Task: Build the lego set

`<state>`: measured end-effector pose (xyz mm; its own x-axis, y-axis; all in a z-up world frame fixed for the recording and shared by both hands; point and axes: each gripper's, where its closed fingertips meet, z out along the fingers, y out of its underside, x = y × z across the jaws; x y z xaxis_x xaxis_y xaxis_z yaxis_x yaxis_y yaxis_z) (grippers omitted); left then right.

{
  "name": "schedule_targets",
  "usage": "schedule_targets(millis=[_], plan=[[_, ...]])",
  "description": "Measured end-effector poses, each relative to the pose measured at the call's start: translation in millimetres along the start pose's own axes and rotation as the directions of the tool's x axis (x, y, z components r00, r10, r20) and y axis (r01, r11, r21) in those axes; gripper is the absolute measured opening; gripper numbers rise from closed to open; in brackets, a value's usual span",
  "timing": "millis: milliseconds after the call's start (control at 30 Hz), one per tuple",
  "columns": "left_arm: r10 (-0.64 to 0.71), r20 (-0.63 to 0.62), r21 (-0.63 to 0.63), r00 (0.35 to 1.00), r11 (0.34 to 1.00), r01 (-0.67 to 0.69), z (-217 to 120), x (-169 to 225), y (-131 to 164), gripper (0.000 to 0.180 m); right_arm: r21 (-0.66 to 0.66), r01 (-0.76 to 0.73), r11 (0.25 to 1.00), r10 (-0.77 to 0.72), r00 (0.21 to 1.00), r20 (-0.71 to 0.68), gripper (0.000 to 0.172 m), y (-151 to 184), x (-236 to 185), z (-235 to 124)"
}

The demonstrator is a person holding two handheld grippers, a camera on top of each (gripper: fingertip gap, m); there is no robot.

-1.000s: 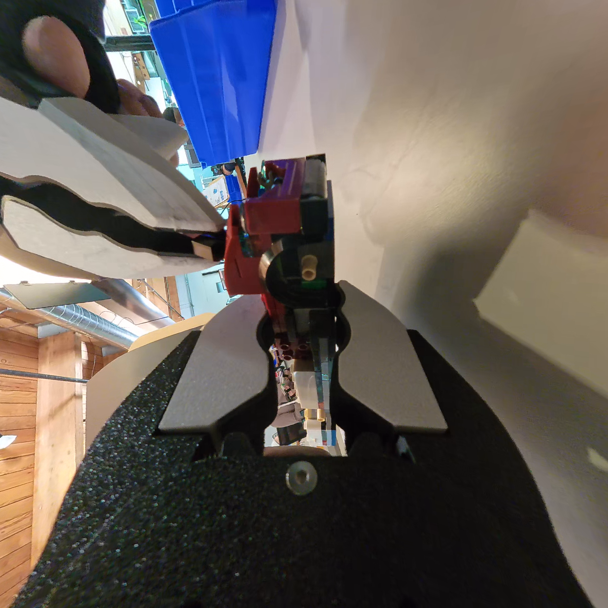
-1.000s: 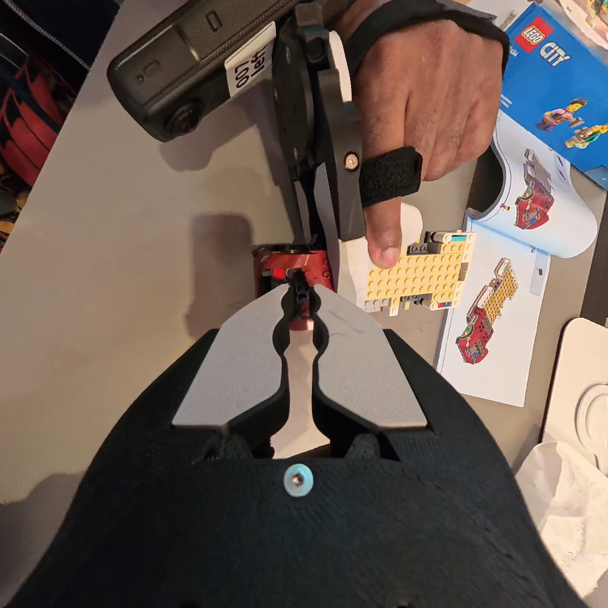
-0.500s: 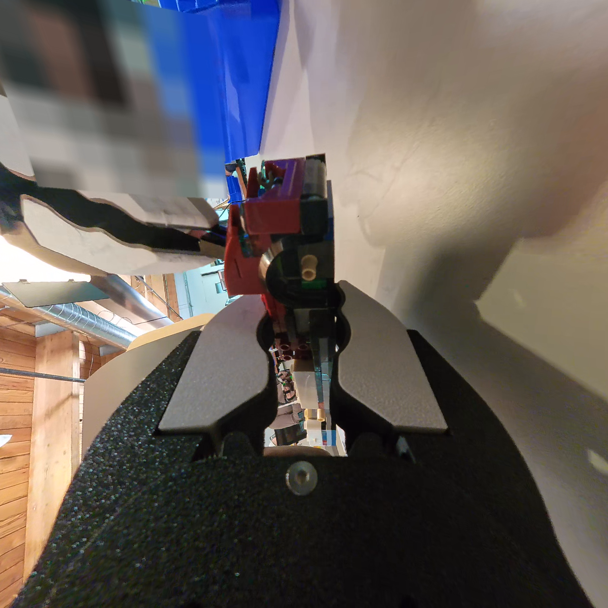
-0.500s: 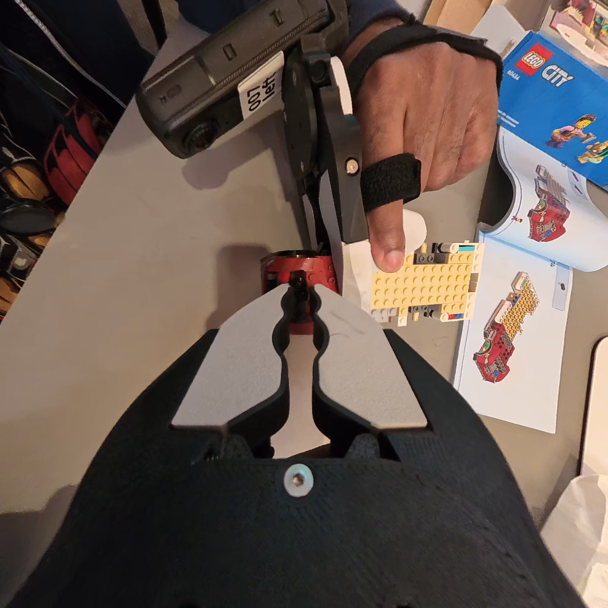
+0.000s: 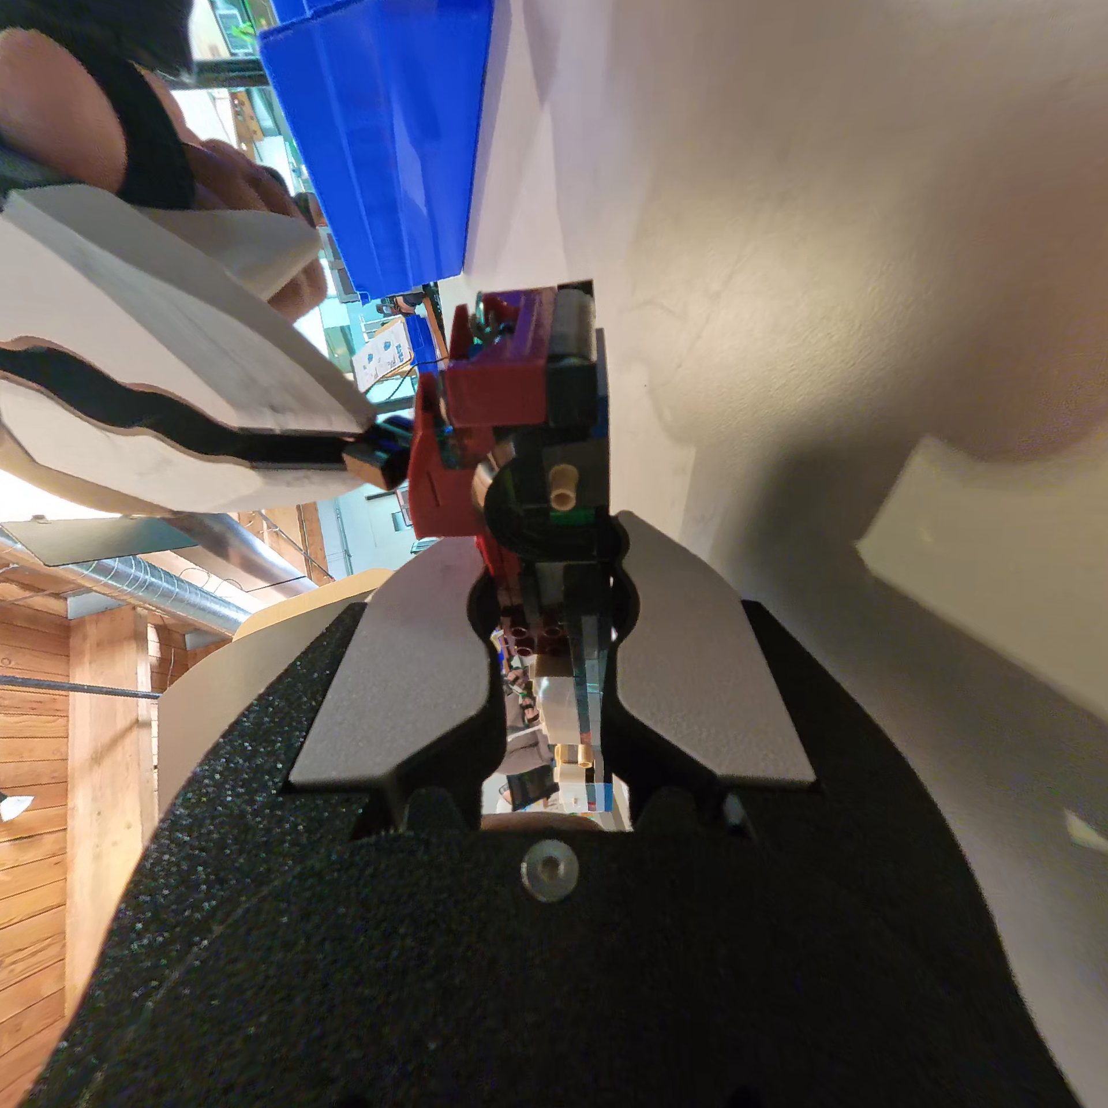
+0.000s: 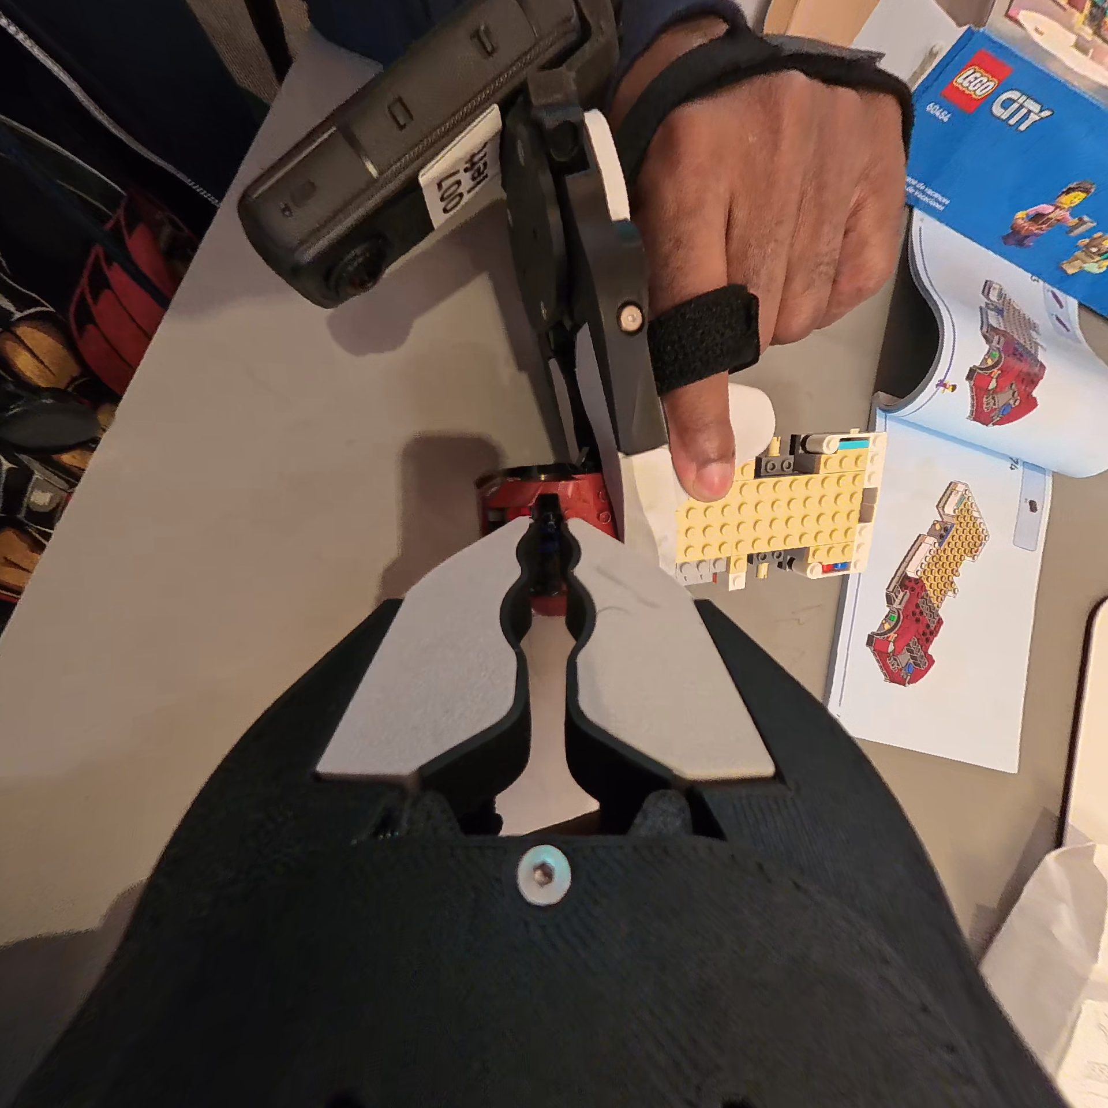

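My left gripper (image 5: 548, 542) is shut on a red and black brick model (image 5: 509, 390) and holds it on its side against the pale table (image 5: 809, 270). My right gripper (image 6: 548, 527) is shut on a small dark brick piece (image 6: 547, 530) and presses it against the red side of the model (image 6: 575, 494). In the left wrist view the right gripper (image 5: 360, 446) comes in from the left with the small piece (image 5: 378, 464) at its tips, touching the model. In the right wrist view a hand holds the left gripper (image 6: 599, 360) above the model.
A tan studded plate assembly (image 6: 779, 515) lies right of the model, beside an open instruction booklet (image 6: 935, 629) and a blue booklet (image 6: 1007, 150). A white tray (image 6: 1094, 719) and crumpled white wrapping (image 6: 1067, 959) lie at the right edge. A blue bin (image 5: 390, 138) stands beyond the model. One gripper's finger ends stand about 7 centimetres off the other's.
My right gripper has tilted a little and its fingers have closed slightly tighter on the small piece, with the tips staying at the model. The left gripper and model have held still.
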<state>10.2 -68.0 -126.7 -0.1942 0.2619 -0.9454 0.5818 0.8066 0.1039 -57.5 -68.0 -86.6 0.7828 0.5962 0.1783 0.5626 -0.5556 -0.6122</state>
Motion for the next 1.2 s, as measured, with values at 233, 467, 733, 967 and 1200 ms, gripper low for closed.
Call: schedule_targets(millis=[233, 467, 733, 967, 1200], plan=[[0.065, -0.022, -0.046, 0.998, 0.997, -0.066, 0, 2, 5, 0.034, -0.142, 0.050, 0.989, -0.060, 0.996, -0.071, 0.006, 8, 0, -2], [0.100, -0.052, -0.069, 0.994, 0.992, -0.103, 1, 4, 7, 0.033, -0.228, 0.066, 0.971, -0.087, 0.993, -0.083, 0.006, 14, -1, 6], [0.120, -0.084, -0.072, 0.989, 0.989, -0.127, 1, 9, 8, 0.033, -0.284, 0.078, 0.956, -0.105, 0.991, -0.084, 0.006, 18, -2, 15], [0.091, -0.084, -0.065, 0.992, 0.993, -0.097, 1, 9, 10, 0.033, -0.219, 0.063, 0.974, -0.080, 0.994, -0.072, 0.006, 16, 0, 15], [0.033, -0.062, -0.042, 0.998, 0.998, -0.035, -3, 8, 9, 0.033, -0.061, 0.018, 0.998, -0.019, 1.000, -0.015, 0.007, 12, 4, 12]])
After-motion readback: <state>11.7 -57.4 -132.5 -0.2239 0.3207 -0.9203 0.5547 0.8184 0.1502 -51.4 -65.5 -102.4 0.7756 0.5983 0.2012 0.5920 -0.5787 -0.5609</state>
